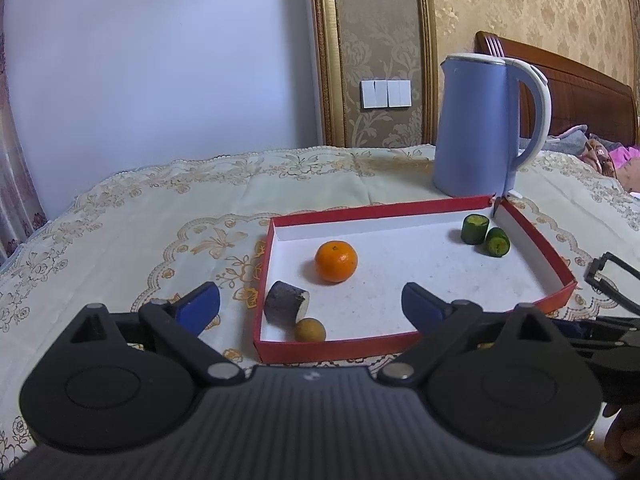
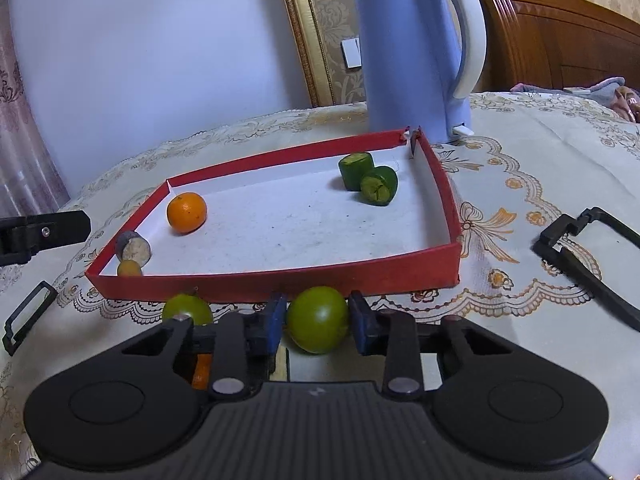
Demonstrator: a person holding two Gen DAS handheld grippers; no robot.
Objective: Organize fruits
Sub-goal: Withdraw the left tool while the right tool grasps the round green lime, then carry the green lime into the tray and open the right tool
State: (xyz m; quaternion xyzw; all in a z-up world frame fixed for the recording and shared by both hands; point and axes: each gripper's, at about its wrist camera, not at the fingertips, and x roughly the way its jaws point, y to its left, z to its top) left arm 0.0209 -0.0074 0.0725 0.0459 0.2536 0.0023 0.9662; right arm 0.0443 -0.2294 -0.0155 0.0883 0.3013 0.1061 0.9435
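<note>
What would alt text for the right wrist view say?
The right gripper is shut on a green fruit just outside a red tray holding an orange and cut green pieces. A blue kettle stands behind.

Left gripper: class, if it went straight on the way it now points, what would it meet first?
Probably the near wall of the red tray, which lies right ahead of the open left gripper. If it cleared that wall, the orange sits further along; depth is hard to judge.
</note>
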